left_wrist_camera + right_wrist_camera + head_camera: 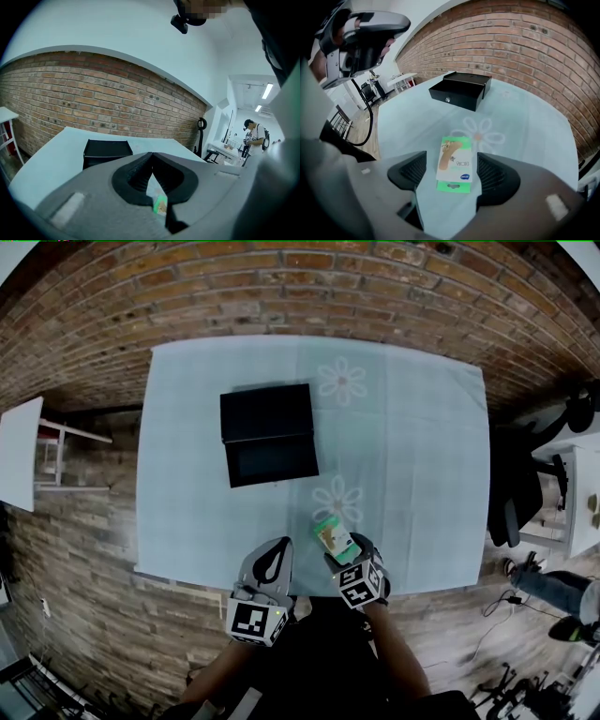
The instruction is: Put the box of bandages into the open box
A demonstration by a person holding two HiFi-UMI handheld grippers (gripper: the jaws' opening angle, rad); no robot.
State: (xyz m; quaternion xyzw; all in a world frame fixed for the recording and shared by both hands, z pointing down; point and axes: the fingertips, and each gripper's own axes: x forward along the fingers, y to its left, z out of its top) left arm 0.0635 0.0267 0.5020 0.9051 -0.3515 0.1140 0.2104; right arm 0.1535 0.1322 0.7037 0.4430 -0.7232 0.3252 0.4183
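Note:
The box of bandages [335,538] is green and white and lies flat on the pale blue tablecloth [412,456] near the table's front edge. My right gripper [343,549] stands open around it. In the right gripper view the box of bandages [454,161] lies between the two fingers [410,171] with a gap on each side, touching neither pad. The open black box [268,433] stands farther back at mid-table, its lid up; it also shows as the black box [461,91] ahead of the right gripper. My left gripper [278,551] hovers shut and empty to the left of the bandages.
A brick wall [300,287] runs behind the table. A white side table [21,451] stands at the left, and a dark chair [511,484] at the right. The table's front edge [187,579] lies just under both grippers. Flower prints [342,381] mark the cloth.

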